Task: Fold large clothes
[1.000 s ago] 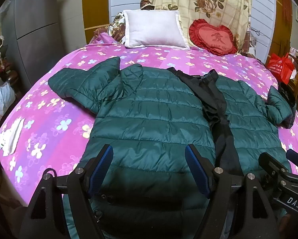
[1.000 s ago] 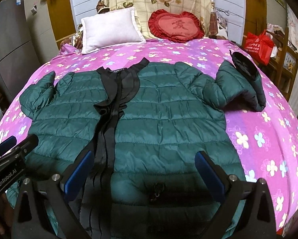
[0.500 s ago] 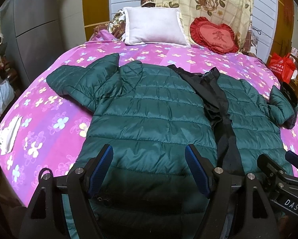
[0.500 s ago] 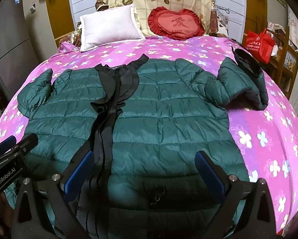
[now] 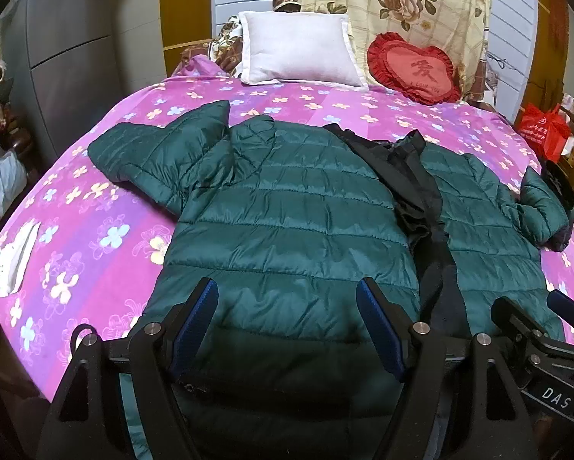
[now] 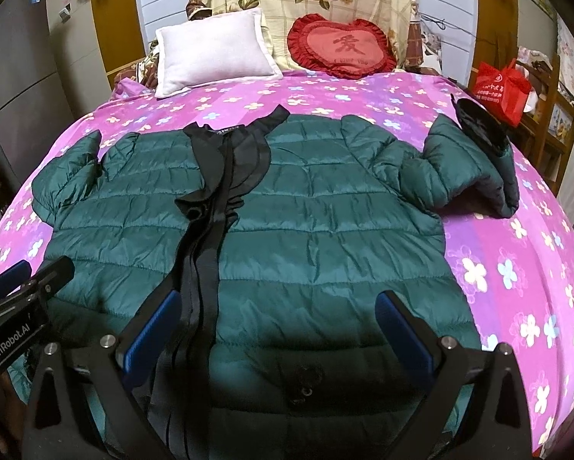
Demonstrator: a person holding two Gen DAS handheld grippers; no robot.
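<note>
At the near edge of the bed, your left gripper (image 5: pixel 287 329) hangs over the hem of the green puffer jacket (image 5: pixel 287 207), jaws spread wide, nothing between the blue pads (image 5: pixel 195 318). Your right gripper (image 6: pixel 277 329) sits just beside it over the other half of the hem, jaws also spread and empty; no pad touches fabric that I can see.

The jacket lies front-up and unzipped across the pink floral bedspread (image 5: pixel 95 237), black lining strip (image 6: pixel 210 222) running down the middle. Left sleeve (image 5: pixel 164 153) is angled outward and up toward the pillows. Right sleeve (image 6: pixel 467 165) is bent over itself near the bed edge, cuff lining showing black. Further back: white pillow (image 5: pixel 298 51), red heart cushion (image 5: pixel 413 69), floral blanket (image 6: pixel 306 0) against the wall. Red bag (image 6: pixel 501 88) is off to the side.

What has changed: almost nothing. Over the last second both views slide a little, the jacket sitting slightly differently in frame, but both grippers keep the same spread and the jacket itself has not shifted or creased anywhere new. Sleeves are in the same spots.

Meaning for the task: folding has not started, no fold is in yet. You're likely lining up a first grab, probably a sleeve or side edge; the slippery puffy shell may spring back.
</note>
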